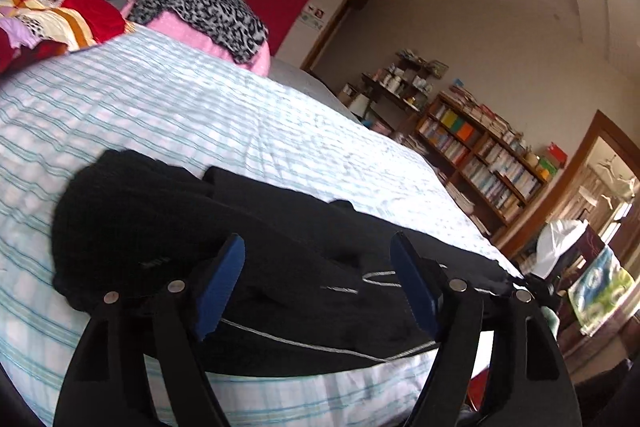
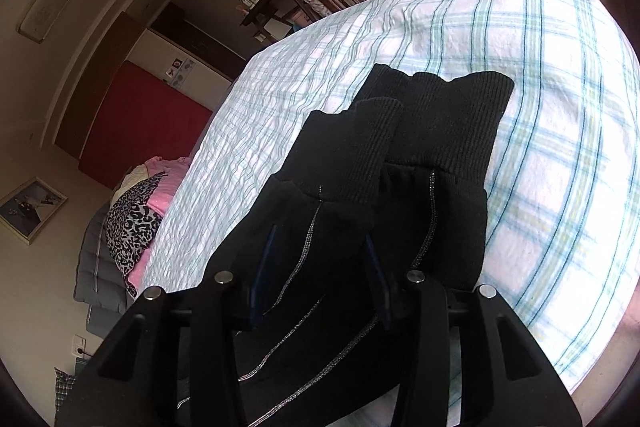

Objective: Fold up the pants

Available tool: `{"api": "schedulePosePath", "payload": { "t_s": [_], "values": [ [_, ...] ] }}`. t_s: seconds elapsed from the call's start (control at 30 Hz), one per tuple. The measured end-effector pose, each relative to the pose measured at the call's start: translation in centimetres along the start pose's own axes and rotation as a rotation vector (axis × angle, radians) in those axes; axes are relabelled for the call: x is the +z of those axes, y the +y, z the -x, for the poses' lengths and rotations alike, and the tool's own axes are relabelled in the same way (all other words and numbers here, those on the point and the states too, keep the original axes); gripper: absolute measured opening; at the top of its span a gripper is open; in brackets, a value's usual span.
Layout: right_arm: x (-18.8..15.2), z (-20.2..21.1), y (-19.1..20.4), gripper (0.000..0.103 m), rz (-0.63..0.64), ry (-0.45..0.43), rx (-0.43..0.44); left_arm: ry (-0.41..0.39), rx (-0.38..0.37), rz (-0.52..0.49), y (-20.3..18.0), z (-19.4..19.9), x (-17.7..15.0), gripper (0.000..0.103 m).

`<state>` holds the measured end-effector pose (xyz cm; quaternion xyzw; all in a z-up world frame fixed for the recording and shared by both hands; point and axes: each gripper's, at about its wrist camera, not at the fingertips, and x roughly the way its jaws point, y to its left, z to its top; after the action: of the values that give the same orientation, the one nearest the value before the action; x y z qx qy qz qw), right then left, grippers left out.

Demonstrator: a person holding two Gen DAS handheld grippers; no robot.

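Black pants [image 1: 160, 227] with thin silver seam lines lie folded on the striped bed sheet [image 1: 160, 99], near its front edge. My left gripper [image 1: 318, 247] hovers just over the pants with its blue pads wide apart, open, nothing pinched between them. In the right wrist view the two ribbed leg cuffs [image 2: 440, 131] lie side by side, one overlapping the other, pointing away from me on the checked sheet [image 2: 540, 107]. My right gripper [image 2: 320, 239] sits low on the pants with its fingers apart; black cloth lies between them, and the pads do not press on it.
A leopard-print cloth on pink fabric [image 1: 208, 7] and a red patterned blanket [image 1: 60, 19] lie at the far end of the bed. A full bookshelf [image 1: 480, 155] stands along the wall beyond the bed's side. The sheet past the cuffs is bare.
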<state>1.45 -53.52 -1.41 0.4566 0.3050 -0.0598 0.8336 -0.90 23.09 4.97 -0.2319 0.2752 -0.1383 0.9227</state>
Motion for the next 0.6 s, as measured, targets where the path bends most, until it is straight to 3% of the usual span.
{"api": "schedulePosePath", "payload": {
  "t_s": [0.17, 0.4, 0.5, 0.6],
  "values": [
    [-0.2, -0.7, 0.3, 0.044, 0.024, -0.002, -0.003, 0.093, -0.017, 0.017, -1.1, -2.3, -1.5, 0.075],
    [-0.5, -0.9, 0.3, 0.044, 0.046, -0.005, -0.001, 0.172, -0.12, 0.212, 1.5, -2.7, -2.3, 0.079],
    [-0.5, -0.9, 0.2, 0.044, 0.045, -0.005, 0.005, 0.213, -0.107, 0.263, 1.7, -3.6, -2.6, 0.079],
    [-0.5, -1.0, 0.2, 0.044, 0.052, -0.008, 0.008, 0.199, -0.042, 0.32, 2.2, -4.6, -2.5, 0.082]
  ]
}}
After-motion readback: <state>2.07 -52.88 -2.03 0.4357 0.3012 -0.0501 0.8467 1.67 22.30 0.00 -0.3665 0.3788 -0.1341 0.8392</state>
